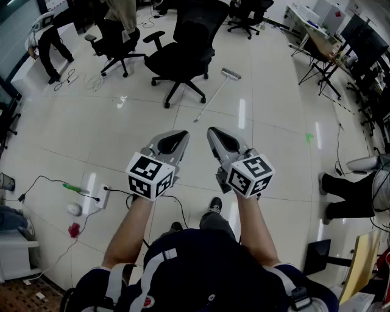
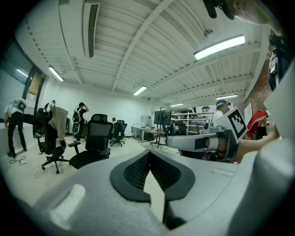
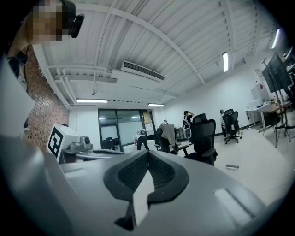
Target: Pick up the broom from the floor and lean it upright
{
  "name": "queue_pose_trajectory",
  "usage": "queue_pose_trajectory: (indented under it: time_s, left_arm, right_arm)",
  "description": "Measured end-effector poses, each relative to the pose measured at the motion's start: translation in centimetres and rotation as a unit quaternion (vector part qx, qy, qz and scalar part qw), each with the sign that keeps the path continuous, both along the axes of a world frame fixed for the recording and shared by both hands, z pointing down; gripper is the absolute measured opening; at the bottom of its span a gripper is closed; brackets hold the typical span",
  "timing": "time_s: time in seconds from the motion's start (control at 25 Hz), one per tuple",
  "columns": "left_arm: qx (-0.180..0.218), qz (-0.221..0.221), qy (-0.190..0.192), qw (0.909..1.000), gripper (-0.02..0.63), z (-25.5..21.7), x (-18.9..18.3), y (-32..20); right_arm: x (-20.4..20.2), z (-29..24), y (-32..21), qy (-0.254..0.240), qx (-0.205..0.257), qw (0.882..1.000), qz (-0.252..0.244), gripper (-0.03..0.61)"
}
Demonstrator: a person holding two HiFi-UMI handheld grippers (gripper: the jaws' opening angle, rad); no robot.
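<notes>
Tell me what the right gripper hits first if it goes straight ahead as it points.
Nothing close: the right gripper points level over open floor. The black chair and the broom lie right of that line. Farther off, the jacket-draped chair looks first, though depth is unclear.

Glossy white tiled floor (image 1: 274, 158), black office chairs (image 1: 183, 55)

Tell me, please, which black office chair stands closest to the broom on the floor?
The big central chair, whose wheeled base sits just left of the broom; the coat-draped chair and the far chair at top stand farther off.
</notes>
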State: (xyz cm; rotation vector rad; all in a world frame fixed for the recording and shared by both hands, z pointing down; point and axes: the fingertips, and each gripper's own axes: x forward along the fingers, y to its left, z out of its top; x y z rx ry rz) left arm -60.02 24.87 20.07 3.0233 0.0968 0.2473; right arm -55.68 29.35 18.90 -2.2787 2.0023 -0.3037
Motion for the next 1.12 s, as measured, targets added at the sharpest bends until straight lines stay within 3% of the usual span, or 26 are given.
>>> queue_pose_trajectory:
  time_s: [0.76,1.12]
  left_arm:
    - [0.001,0.020,0.017,0.9997,0.000,0.0,23.3,5.4]
    - [0.002,0.032,0.004,0.9995,0.000,-0.2,30.9,5.5]
  right_arm:
    - [23.5,0.8,7.6,-0.017,0.010,0.999,0.045,0.006]
    - [31.3,0.8,8.4,-0.028,0.011,0.997,0.066,0.005]
